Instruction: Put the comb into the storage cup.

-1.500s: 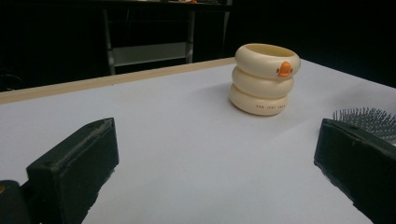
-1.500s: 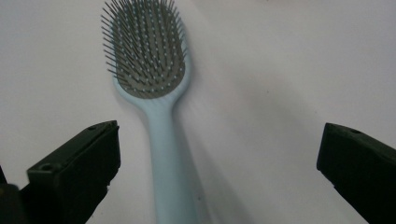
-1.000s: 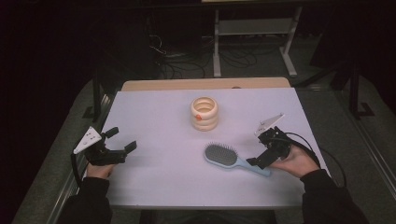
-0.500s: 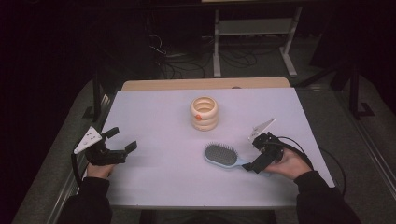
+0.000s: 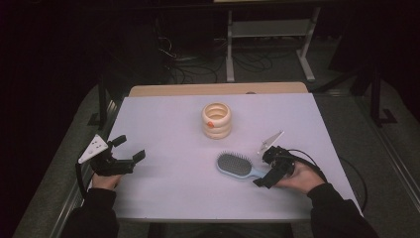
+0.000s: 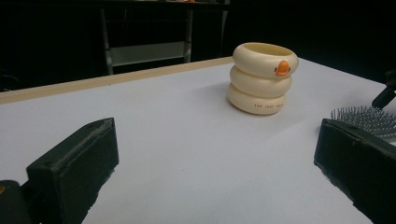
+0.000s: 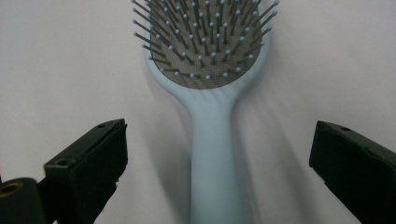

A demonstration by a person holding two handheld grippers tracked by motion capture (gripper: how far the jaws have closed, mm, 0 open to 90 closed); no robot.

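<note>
Right gripper [image 5: 266,177] jaws wide open, straddling hairbrush [image 7: 211,93] handle, which runs straight ahead between them; left gripper [image 5: 130,148] open, empty, well apart.

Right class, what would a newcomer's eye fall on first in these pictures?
Probably the pale blue hairbrush lying bristles up at the table's near right, its handle between the open jaws of the right gripper. Next, the cream stacked-ring cup with an orange beak, mid-table. The left gripper hovers open at the near left.
</note>
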